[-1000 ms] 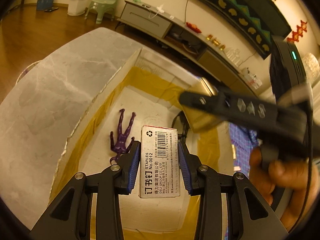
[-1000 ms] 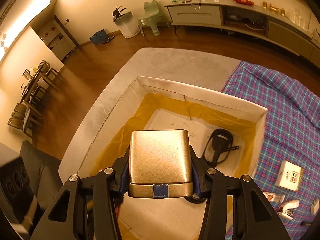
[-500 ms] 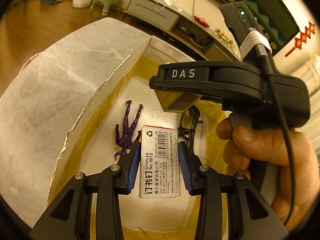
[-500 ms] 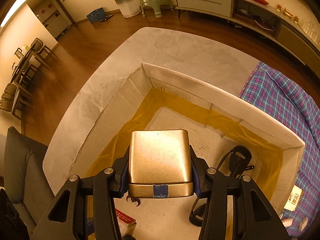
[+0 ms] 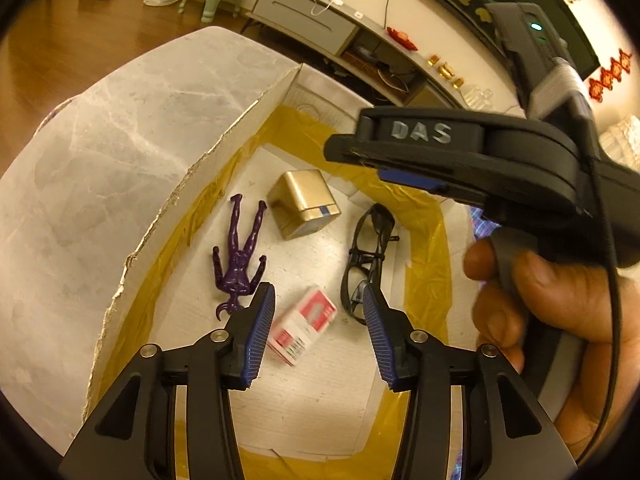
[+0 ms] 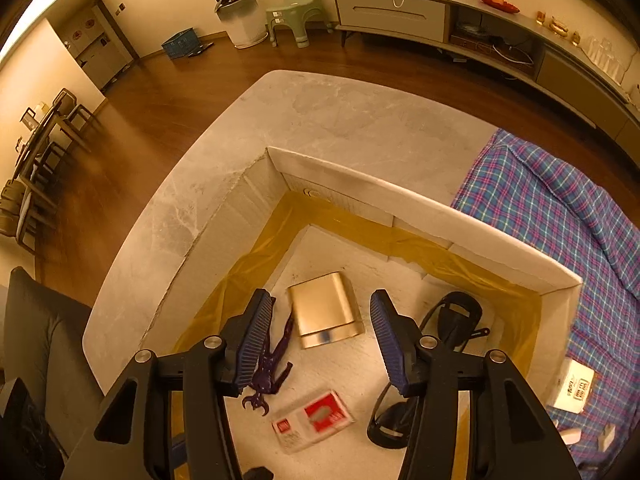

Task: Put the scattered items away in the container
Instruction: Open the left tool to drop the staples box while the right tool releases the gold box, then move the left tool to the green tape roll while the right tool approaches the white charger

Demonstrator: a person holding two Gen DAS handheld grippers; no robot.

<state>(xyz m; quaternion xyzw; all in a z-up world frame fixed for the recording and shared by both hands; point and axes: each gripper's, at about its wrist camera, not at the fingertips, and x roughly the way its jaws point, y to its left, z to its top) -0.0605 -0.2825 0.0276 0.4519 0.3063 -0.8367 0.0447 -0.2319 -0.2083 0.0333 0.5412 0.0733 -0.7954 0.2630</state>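
I have both grippers hanging over the white cardboard box (image 6: 420, 204), which sits on the marble table (image 6: 320, 120). My left gripper (image 5: 318, 334) has its fingers spread wide with nothing between them. Below it, on the box floor, lies the red-and-white staples box (image 5: 304, 330), blurred in both views, so I cannot tell whether it is at rest. My right gripper (image 6: 320, 340) is also spread apart and empty. The gold metal case (image 6: 326, 310) lies flat on the box floor below its fingers.

4 things lie in the box. The purple toy figure (image 5: 240, 252) lies face down along the left wall, just beside the gold case. The black glasses (image 5: 370, 256) lie toward the right wall, near the staples box. Yellow tape (image 6: 400, 236) lines the floor seams.

From the left wrist view, the right gripper's black body and the hand (image 5: 560, 288) holding it fill the right side and hide the box's right wall.

Outside the box, on the blue plaid cloth (image 6: 560, 208), a white card-like packet (image 6: 574, 388) lies just beside the right wall, and some small white pieces (image 6: 588, 436) lie near it, too small to name.
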